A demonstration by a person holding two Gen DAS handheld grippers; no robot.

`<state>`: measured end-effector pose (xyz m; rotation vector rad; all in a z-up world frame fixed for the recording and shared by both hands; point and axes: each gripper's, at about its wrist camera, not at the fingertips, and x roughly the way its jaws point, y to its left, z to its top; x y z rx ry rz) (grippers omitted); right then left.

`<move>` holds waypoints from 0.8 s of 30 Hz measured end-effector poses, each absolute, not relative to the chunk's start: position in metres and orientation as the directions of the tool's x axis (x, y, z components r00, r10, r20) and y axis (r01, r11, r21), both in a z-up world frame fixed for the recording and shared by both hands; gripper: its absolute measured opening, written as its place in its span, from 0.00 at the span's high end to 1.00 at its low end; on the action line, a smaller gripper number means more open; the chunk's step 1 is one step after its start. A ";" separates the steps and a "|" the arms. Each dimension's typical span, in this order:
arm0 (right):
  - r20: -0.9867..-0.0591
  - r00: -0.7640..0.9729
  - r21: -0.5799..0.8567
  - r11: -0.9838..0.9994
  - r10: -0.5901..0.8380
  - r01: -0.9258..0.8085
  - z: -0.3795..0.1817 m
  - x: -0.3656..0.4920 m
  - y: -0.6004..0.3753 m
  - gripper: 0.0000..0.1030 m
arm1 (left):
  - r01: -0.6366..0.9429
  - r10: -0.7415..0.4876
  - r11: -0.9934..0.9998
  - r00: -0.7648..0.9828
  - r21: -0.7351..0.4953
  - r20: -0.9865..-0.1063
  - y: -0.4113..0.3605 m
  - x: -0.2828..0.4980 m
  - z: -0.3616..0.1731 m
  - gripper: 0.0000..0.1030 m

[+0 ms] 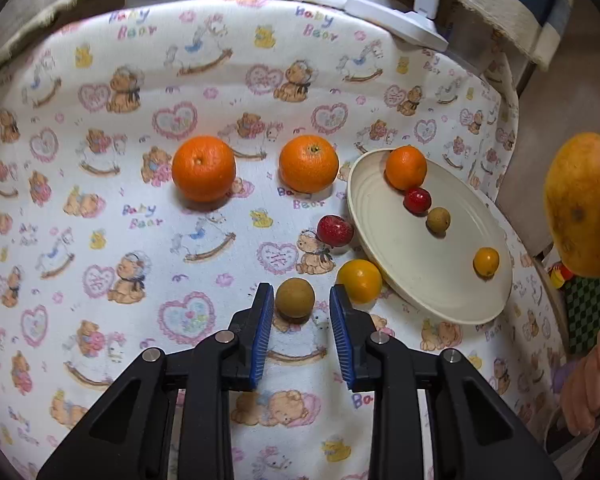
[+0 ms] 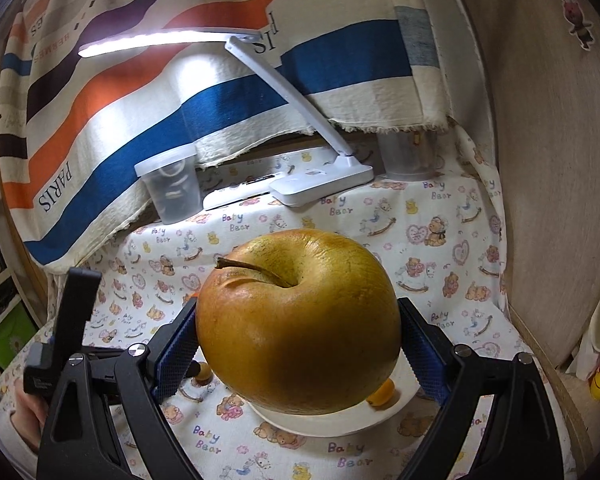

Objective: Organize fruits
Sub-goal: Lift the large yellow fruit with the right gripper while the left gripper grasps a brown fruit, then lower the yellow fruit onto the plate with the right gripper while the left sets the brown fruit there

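Observation:
My left gripper [image 1: 302, 312] is open, its blue pads on either side of a small brown round fruit [image 1: 295, 297] that lies on the cloth. Beside it lie a yellow fruit [image 1: 359, 281] and a red fruit [image 1: 334, 231]. Two big oranges [image 1: 203, 168] [image 1: 308, 163] sit further back. A cream plate [image 1: 400, 248] holds a small orange [image 1: 406, 167], a red fruit [image 1: 417, 200], a brown fruit [image 1: 438, 219] and a small yellow fruit [image 1: 486, 261]. My right gripper [image 2: 300, 344] is shut on a large golden apple [image 2: 300, 324], held above the plate [image 2: 320, 420]; the apple also shows in the left wrist view [image 1: 580, 204].
A white desk lamp [image 2: 320, 182] and a clear plastic cup [image 2: 172, 186] stand at the back of the table [image 1: 100, 240], under a striped cloth [image 2: 220, 80]. A second clear container [image 2: 408, 156] stands at the back right. A wooden panel [image 2: 552, 160] borders the right side.

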<state>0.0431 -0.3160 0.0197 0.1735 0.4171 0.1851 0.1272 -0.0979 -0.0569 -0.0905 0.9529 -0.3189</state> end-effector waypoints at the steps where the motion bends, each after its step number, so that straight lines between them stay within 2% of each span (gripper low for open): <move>1: -0.386 0.898 0.206 0.969 0.211 -0.139 0.019 0.044 -0.317 0.10 | 0.222 -0.302 0.951 0.536 -0.213 -0.789 -0.098 0.129 -0.059 0.73; 5: -0.393 0.899 0.197 0.973 0.192 -0.122 0.018 0.046 -0.316 0.10 | 0.206 -0.281 0.958 0.527 -0.201 -0.802 -0.096 0.133 -0.066 0.73; 7: -0.396 0.899 0.191 0.975 0.185 -0.117 0.017 0.047 -0.315 0.10 | 0.217 -0.295 0.953 0.518 -0.210 -0.803 -0.098 0.134 -0.069 0.79; 24: -0.426 0.896 0.214 0.976 0.130 -0.040 0.009 0.061 -0.331 0.10 | 0.308 -0.327 0.938 0.649 -0.155 -0.687 -0.119 0.110 -0.012 0.79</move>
